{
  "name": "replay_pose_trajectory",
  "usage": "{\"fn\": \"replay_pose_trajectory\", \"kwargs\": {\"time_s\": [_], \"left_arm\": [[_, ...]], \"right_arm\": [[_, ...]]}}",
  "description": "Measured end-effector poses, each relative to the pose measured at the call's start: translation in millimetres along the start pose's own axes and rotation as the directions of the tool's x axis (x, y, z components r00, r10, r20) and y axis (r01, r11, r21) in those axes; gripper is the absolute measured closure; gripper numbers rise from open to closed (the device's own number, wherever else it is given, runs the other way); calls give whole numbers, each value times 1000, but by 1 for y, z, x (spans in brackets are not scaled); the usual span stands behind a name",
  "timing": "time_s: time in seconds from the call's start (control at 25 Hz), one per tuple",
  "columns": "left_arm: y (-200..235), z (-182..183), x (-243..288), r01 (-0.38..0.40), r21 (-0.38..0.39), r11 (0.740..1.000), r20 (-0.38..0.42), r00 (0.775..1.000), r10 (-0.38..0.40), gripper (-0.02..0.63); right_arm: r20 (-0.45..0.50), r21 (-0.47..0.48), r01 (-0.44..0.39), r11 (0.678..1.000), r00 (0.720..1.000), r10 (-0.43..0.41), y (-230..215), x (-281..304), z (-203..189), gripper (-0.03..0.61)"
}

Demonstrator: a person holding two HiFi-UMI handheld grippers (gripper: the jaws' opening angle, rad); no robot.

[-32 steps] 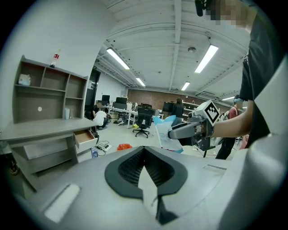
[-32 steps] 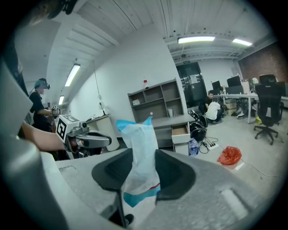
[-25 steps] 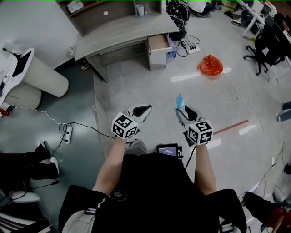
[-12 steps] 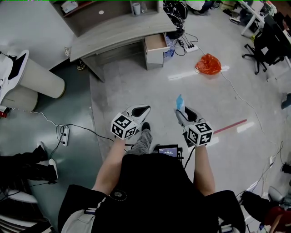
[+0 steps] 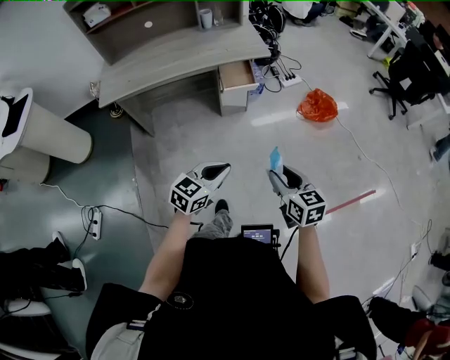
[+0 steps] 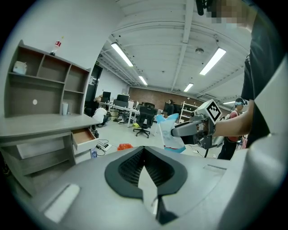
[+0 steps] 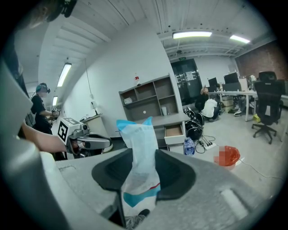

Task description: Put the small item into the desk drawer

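Note:
My right gripper (image 5: 278, 171) is shut on a small blue and white packet (image 5: 276, 157), which stands up between the jaws (image 7: 141, 166). My left gripper (image 5: 221, 171) is shut with nothing in it; its jaws meet in the left gripper view (image 6: 146, 179). The grey curved desk (image 5: 176, 56) stands far ahead across the floor. Its drawer (image 5: 237, 73) is pulled open at the desk's right end, seen also as the drawer (image 7: 173, 131) in the right gripper view and as the drawer (image 6: 83, 135) in the left gripper view. Both grippers hang at waist height, well short of the desk.
An orange plastic bag (image 5: 316, 105) lies on the floor right of the desk, with a power strip (image 5: 288, 79) and cables near the drawer. A white cylinder-shaped stand (image 5: 53, 130) is at left. Black office chairs (image 5: 415, 67) stand far right. A shelf unit (image 5: 140, 21) tops the desk.
The whole scene has slid down and left in the head view: the desk and open drawer are a little nearer. Both grippers keep their pose, the packet still held.

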State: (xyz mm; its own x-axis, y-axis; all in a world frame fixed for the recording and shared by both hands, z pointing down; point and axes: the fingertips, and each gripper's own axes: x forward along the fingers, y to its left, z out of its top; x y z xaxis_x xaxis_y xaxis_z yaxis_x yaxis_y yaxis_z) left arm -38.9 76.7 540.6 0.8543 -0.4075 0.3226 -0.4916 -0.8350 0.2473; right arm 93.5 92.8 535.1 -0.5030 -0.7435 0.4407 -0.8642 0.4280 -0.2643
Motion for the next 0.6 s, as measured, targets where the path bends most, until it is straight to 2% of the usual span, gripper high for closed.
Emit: {"fn": "replay_pose_trajectory", "kwargs": {"time_s": [0.6], "left_arm": [[97, 40, 21, 64, 16, 998, 10, 998, -64, 612]], "right_arm": [[1, -1, 80, 997, 997, -80, -14, 75, 57, 416]]}}
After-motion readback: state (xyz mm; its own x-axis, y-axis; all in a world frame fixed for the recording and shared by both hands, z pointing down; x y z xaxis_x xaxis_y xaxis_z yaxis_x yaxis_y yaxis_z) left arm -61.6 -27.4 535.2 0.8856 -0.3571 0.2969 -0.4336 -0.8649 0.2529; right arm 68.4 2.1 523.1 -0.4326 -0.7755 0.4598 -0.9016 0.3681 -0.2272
